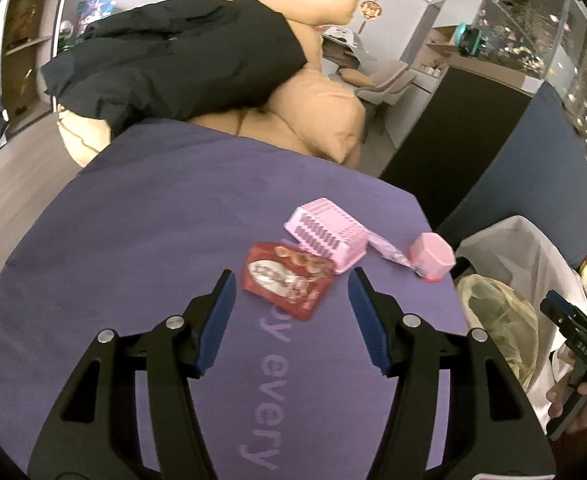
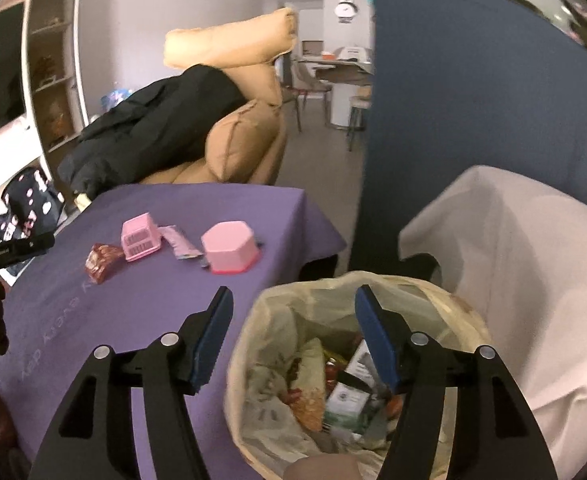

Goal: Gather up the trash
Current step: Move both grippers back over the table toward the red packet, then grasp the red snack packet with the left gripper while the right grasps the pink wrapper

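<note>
Black hand-held gripper [image 1: 291,282], blue pads [image 1: 217,320]

The purple cloth [image 1: 173,216] bears pale lettering reading "every" (a word before it is cut off). The red packet's [image 1: 287,282] print is too blurred.

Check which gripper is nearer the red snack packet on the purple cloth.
Left. The left gripper has its open jaws just short of the red snack packet. The right gripper hangs open over the trash bag, off the table's edge.
</note>
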A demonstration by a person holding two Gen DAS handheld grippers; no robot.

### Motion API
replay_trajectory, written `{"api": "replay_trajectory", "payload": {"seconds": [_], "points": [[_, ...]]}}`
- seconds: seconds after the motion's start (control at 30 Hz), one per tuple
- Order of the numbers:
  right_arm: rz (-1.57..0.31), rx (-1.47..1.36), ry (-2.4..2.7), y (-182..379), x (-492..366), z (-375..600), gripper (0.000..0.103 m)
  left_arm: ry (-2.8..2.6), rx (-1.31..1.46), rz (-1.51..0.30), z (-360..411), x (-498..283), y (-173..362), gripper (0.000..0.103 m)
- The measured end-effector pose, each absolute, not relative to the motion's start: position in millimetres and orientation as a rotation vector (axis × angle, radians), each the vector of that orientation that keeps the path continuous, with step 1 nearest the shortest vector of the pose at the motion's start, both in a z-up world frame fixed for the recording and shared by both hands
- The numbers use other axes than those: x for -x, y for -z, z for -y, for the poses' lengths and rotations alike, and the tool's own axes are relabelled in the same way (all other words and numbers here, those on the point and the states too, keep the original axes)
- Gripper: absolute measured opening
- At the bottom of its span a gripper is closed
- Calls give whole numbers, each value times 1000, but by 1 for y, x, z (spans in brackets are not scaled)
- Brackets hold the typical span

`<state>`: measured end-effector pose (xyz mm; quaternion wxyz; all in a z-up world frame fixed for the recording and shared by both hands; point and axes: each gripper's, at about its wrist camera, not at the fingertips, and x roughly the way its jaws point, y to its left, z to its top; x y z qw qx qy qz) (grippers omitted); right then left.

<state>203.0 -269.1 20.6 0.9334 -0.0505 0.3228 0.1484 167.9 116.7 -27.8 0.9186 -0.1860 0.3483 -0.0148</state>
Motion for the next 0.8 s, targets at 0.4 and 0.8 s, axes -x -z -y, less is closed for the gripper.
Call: {"api": "replay_trajectory", "payload": {"seconds": [0.4,0.8], "points": [[-740,194,-432,-2,-224,178,60,-5,328,-771,-137,-176,49,55],[-783,484,-464,47,-297,66,48,61,260,-844,-137,-208,69,56]]}}
